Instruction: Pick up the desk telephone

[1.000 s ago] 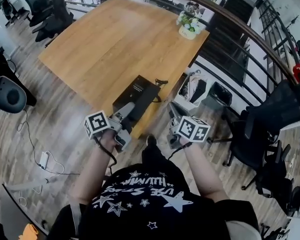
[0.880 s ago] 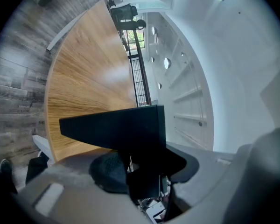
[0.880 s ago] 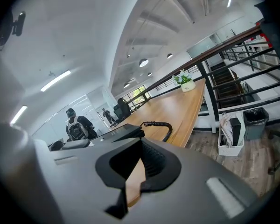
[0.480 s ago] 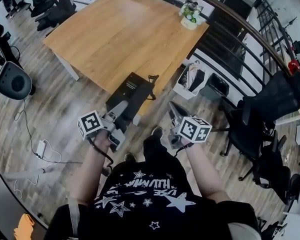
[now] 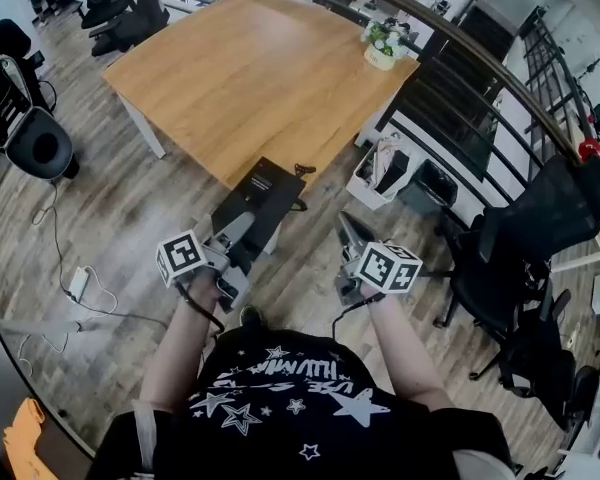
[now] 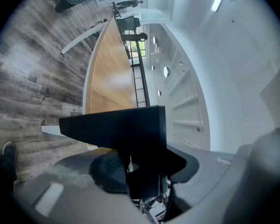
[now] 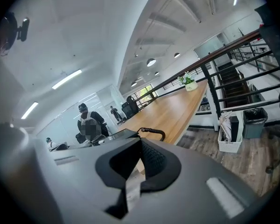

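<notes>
The desk telephone (image 5: 258, 200) is a flat black unit with a coiled cord (image 5: 300, 172), hanging just off the near corner of the wooden table (image 5: 250, 68), over the floor. My left gripper (image 5: 238, 234) is shut on its near end. In the left gripper view the phone (image 6: 116, 127) is a dark slab wedged between the jaws of the left gripper (image 6: 140, 171). My right gripper (image 5: 342, 220) is to the right of the phone, apart from it, shut and empty. In the right gripper view the right gripper (image 7: 130, 185) has the phone (image 7: 119, 135) and cord (image 7: 151, 131) beyond it.
A potted plant (image 5: 382, 48) stands at the table's far corner. A white basket (image 5: 380, 173) and a black bin (image 5: 435, 183) sit by the railing (image 5: 480, 98). Office chairs stand at right (image 5: 540, 228) and left (image 5: 40, 148). Cables (image 5: 80, 283) lie on the floor. People (image 7: 88, 125) stand far off.
Both grippers and the phone have drawn back from the table toward the person. The phone, earlier lying over the table's edge, now hangs past its corner above the floor.
</notes>
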`<state>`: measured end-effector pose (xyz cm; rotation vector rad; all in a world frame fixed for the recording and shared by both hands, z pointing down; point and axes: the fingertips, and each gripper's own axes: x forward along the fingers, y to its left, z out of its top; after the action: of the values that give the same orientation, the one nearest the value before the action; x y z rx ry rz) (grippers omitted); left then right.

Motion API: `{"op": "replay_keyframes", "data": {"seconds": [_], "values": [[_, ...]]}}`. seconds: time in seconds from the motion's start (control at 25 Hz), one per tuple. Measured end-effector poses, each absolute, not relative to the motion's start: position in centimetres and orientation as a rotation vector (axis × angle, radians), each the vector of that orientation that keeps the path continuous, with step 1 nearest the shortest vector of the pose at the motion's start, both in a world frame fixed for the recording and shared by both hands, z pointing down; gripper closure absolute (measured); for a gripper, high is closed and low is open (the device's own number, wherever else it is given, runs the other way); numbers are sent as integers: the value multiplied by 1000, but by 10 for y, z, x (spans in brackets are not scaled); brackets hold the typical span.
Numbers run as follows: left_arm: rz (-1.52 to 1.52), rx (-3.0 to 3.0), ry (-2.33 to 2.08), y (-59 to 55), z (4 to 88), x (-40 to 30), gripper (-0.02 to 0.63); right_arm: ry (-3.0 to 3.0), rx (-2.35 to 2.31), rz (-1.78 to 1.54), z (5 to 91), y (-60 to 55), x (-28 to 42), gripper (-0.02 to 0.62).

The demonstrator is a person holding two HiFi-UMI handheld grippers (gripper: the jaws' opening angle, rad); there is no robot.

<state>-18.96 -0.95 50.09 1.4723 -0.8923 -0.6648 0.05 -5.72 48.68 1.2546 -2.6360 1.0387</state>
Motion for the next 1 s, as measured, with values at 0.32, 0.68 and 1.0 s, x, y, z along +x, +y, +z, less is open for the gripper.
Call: {"op": "replay_keyframes", "data": {"seconds": [0.32,0.68,1.0], "values": [[-746,1466,-968,31,488,-149,413,-2691,1116,1085,495,-19,42,594],[-752,1414,-1057,102,497,-112,413,-2744,972,1064,493,42,75,594],[-764,1385,-1093,150,514,-90,413,-2728,910,1063,500,87,102,595]]}}
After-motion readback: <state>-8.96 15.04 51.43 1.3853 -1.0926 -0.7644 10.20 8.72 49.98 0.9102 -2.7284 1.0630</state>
